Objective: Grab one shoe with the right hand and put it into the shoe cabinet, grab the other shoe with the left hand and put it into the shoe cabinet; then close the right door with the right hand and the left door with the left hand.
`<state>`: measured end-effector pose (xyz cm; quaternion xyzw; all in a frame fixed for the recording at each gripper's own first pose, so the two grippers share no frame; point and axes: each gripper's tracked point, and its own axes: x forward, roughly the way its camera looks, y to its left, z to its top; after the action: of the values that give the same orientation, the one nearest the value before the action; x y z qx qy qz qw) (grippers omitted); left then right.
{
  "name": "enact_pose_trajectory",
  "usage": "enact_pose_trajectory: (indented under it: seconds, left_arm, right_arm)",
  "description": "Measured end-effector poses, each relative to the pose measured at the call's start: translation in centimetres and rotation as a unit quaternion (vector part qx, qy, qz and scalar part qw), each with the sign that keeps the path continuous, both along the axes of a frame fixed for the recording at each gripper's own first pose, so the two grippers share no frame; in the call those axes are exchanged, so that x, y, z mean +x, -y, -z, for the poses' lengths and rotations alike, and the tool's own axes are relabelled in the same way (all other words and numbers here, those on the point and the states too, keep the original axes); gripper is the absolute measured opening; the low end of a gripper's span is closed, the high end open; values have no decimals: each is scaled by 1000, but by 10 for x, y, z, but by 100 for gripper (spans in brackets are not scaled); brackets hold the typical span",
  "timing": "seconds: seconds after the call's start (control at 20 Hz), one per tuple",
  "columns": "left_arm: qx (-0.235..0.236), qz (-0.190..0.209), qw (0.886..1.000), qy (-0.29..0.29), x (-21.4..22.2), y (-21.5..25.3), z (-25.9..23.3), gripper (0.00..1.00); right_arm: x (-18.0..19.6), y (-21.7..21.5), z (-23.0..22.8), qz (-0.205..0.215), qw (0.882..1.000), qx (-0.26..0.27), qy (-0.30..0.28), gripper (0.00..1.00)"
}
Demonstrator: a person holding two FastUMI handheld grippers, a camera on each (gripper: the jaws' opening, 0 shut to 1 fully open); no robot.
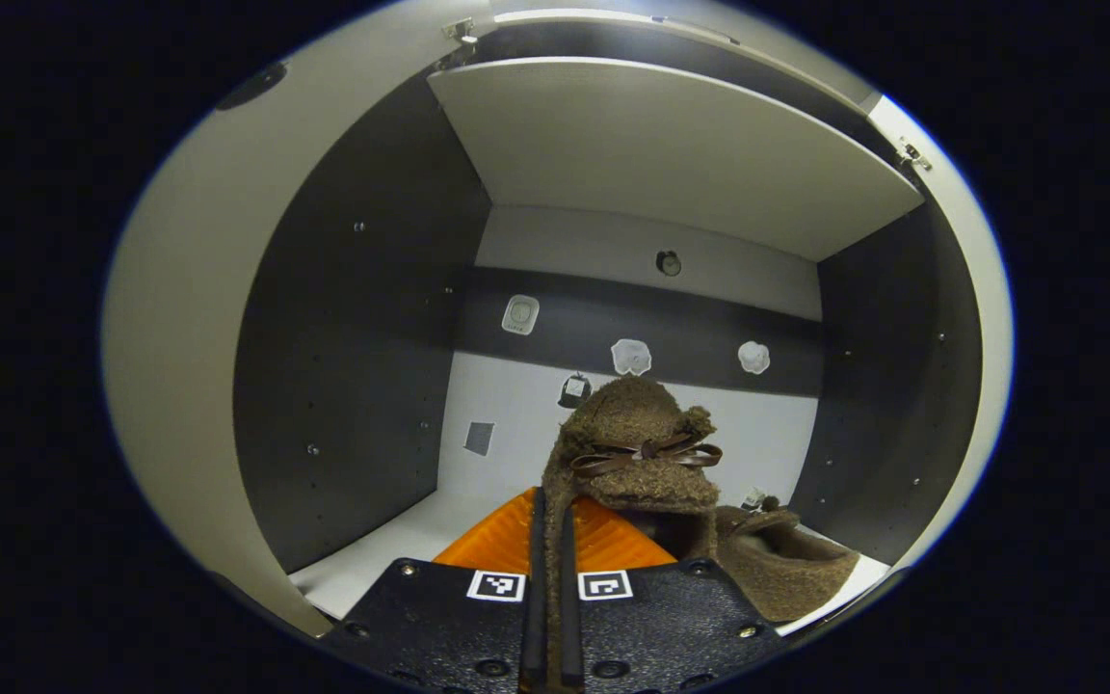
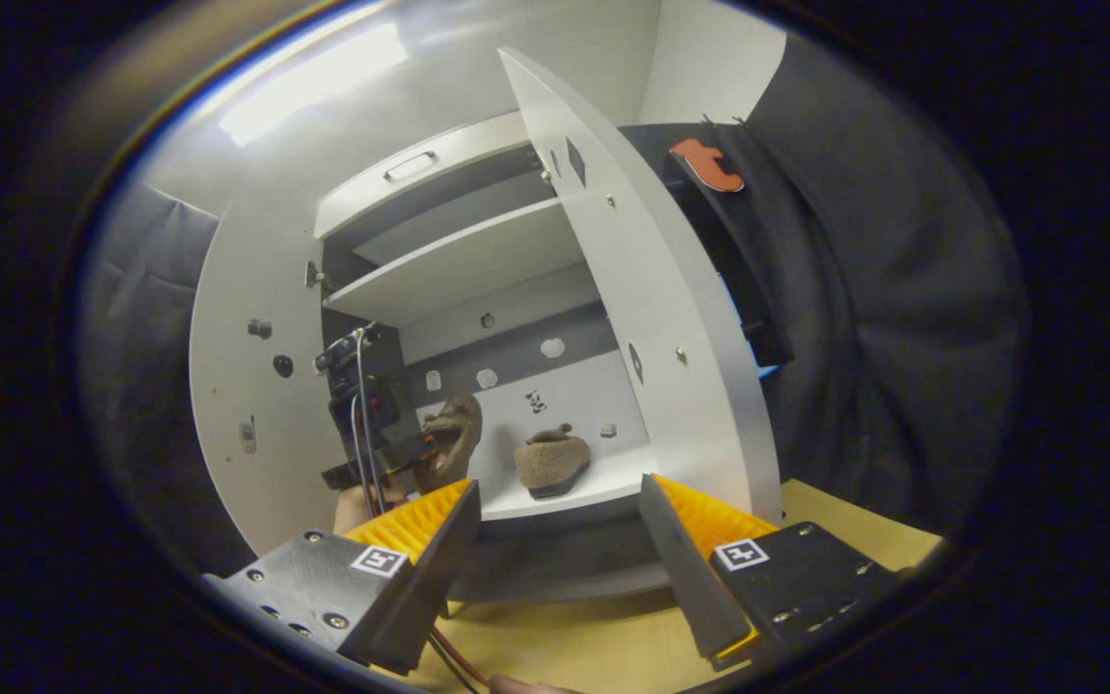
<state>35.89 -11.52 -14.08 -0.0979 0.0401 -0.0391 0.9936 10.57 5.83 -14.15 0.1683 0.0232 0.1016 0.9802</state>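
The left gripper [image 1: 547,540] is clamping its two fingers, pressed almost together, on the edge of a fuzzy brown slipper with a thin brown bow [image 1: 640,453], and is holding it upright with the bow facing the camera, inside the lower compartment of the white-and-grey shoe cabinet [image 1: 353,318]. In the left gripper view the held slipper is hanging above the cabinet's white bottom board [image 1: 391,545], in front of the grey-banded back wall. The second fuzzy brown slipper [image 1: 781,569] is lying on that board just to the right of the held one, near the dark right side wall. A white shelf [image 1: 671,145] is spanning the compartment overhead.

In the right gripper view the right gripper [image 2: 560,540] is standing wide open with nothing between its fingers, hovering outside the cabinet over the pale wooden worktop [image 2: 574,655]. From there the left gripper [image 2: 391,453] is showing farther off at the cabinet's mouth, with the held slipper [image 2: 454,429] raised beside the resting slipper [image 2: 552,461], the two apart. The white left door [image 2: 247,405] and the white right door [image 2: 642,308] are both standing open, and the black cloth wall of the booth [image 2: 863,318] is hanging behind the right door.
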Motion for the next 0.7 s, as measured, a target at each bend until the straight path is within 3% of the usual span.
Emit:
enact_pose_trajectory:
  seconds: [0.15, 0.25, 0.3, 0.5, 0.7]
  left_arm:
    - [7, -2, 1000, 4, 8, -4, 12, 21]
    - [2, -25, 1000, 10, 13, -15, 12, 66]
    - [10, -30, 999, 4, 8, -18, 13, 80]
    - [15, -14, 1000, 5, -9, -14, 5, 94]
    - [34, 3, 999, 30, -41, -15, -17, 96]
  right_arm:
    - [-2, -1, -4, -1, 1000, 6, 12, 99]
    - [-5, -1, -3, 1, 1000, -9, 16, 99]
    - [-10, -1, -5, 5, 1000, -16, 15, 100]
    - [-33, -6, -3, 8, 999, -31, 12, 100]
    - [-54, -7, 1, 10, 999, -31, 5, 100]
